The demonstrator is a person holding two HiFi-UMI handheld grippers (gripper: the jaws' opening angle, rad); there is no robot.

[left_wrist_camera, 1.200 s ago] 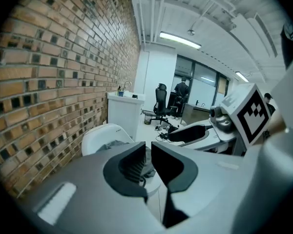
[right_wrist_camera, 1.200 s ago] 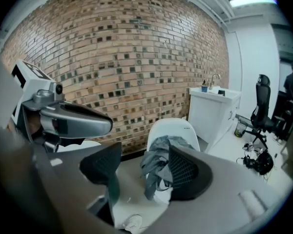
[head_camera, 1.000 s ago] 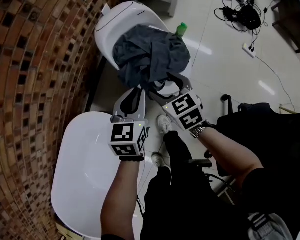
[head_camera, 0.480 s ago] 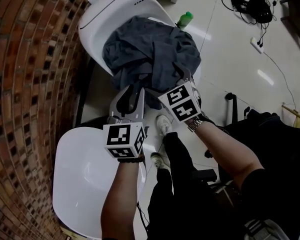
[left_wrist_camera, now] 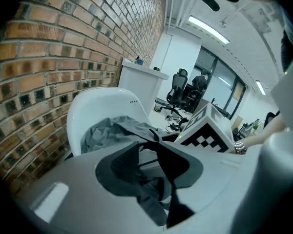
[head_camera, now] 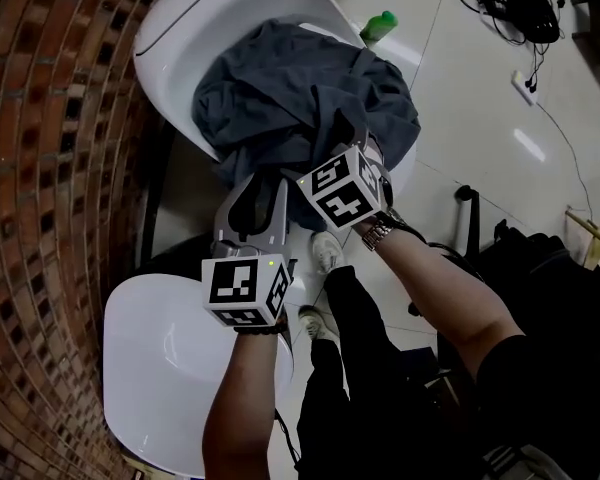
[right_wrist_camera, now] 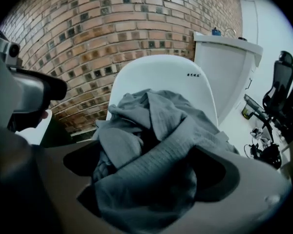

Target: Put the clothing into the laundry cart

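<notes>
A heap of grey clothing (head_camera: 300,88) lies on a white shell chair (head_camera: 180,8) by the brick wall. Both grippers are at the heap's near edge. My left gripper (head_camera: 270,178) points at it; its jaws have just been opening, and a strip of the grey clothing (left_wrist_camera: 117,133) hangs loosely in the gap of the left gripper (left_wrist_camera: 149,162). My right gripper (head_camera: 365,153) points steeply down into the heap. The right gripper (right_wrist_camera: 146,179) has also just been opening, and a thick fold of the clothing (right_wrist_camera: 151,130) sits between its wide-apart jaws. No laundry cart shows.
A second white seat (head_camera: 170,368) is below my left arm. The brick wall (head_camera: 50,168) runs along the left. A green bottle (head_camera: 378,26) stands beyond the chair, with cables and a power strip (head_camera: 525,83) on the floor. A black office chair (head_camera: 520,268) is at right.
Both grippers have sunk toward the chair and closed in on the heap's near edge. The clothing now lies lower and spreads wider over the seat.
</notes>
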